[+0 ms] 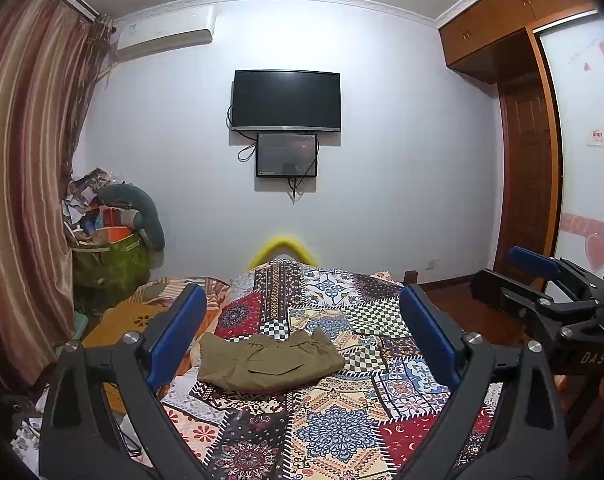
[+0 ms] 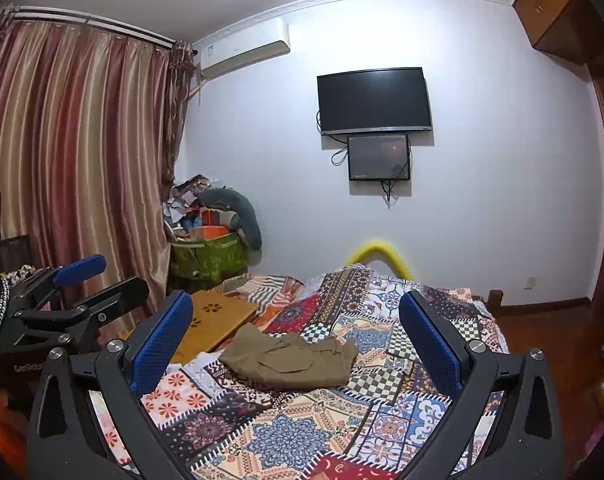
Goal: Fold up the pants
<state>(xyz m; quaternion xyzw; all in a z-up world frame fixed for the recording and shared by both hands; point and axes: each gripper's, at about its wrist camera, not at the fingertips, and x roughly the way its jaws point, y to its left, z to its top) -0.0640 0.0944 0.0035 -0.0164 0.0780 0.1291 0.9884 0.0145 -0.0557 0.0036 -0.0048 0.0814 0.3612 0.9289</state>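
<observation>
Both my jaws stand wide apart, gripping nothing, above the bed.

Under me spreads the colourful patchwork-print bedspread; on it, out ahead, lies the olive-green cloth pants, folded into a compact bundle, clear of my left gripper and my right gripper. Beside the pants, towards the striped curtain, rests a flat orange wooden board.

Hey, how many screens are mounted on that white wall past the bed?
2. A large black flat television hangs high on the white wall, and a smaller dark-framed monitor sits directly under it, cables dangling between them. Neither appears hidden by anything.
</observation>
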